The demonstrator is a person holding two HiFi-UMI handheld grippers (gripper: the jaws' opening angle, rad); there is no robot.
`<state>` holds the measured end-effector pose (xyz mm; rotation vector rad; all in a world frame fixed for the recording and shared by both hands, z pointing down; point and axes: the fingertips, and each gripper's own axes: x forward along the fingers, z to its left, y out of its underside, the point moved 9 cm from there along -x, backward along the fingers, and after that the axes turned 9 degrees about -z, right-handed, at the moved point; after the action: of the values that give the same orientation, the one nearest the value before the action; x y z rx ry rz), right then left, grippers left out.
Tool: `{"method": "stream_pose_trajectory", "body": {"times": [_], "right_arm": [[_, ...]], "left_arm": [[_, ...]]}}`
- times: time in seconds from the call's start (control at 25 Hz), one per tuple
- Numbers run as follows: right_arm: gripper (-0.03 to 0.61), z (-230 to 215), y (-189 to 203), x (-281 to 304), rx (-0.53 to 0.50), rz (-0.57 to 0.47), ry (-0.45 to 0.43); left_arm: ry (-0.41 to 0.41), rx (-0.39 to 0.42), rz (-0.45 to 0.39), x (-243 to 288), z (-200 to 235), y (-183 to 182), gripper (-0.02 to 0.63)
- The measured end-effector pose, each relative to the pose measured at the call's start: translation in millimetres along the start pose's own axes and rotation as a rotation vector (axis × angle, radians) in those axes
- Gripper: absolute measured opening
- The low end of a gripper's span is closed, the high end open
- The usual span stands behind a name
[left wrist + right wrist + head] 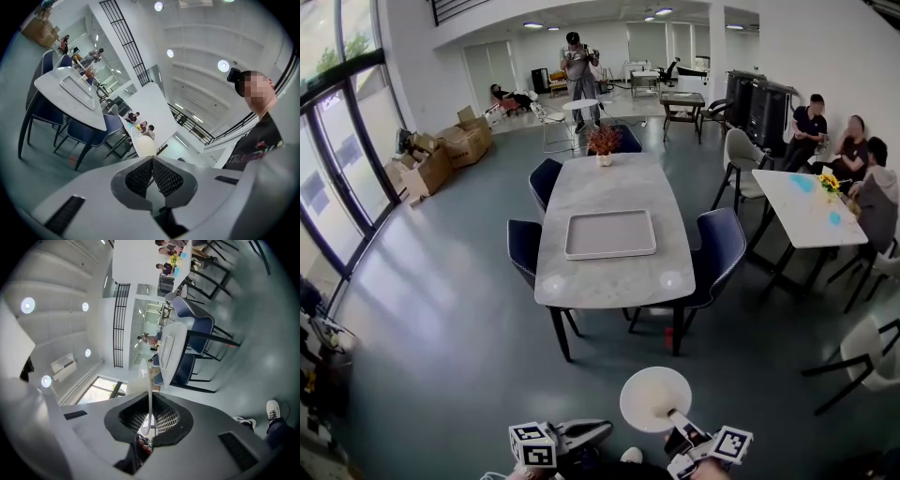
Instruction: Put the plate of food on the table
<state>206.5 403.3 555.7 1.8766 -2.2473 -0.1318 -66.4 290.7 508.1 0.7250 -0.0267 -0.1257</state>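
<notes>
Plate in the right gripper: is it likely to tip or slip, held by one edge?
The plate looks rigid, so it probably won't flex. The right gripper pinches only its rim, so it may pivot downward. Its smooth surface could slip.

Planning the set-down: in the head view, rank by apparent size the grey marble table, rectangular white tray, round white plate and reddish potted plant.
1. Grey marble table.
2. Rectangular white tray and round white plate: about alike; the plate is nearer the camera, so unsure.
3. Reddish potted plant.
</notes>
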Motion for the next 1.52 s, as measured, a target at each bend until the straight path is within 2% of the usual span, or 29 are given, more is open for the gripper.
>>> {"method": "stream_pose_trajectory", "body": {"times": [0.64, 0.8, 1.16, 1.52], "right_arm": [[0.023, -9, -22, 20, 0.015, -0.011, 0.007], [0.023, -4, -23, 38, 0.021, -0.020, -0.074], [0.023, 1, -12, 69, 0.022, -0.068, 0.016], [0.023, 17, 12, 142, 0.038, -0.105, 0.013]], "left_arm": [[-0.009, -0.012, 0.017, 24, 13, -16, 0.006], [0.002, -0.011, 0.022, 25, 28, -21, 0.006], [0.034, -0.022, 0.039, 16, 57, -63, 0.005], [0.053, -0.029, 0.059, -12, 111, -119, 0.005]]}}
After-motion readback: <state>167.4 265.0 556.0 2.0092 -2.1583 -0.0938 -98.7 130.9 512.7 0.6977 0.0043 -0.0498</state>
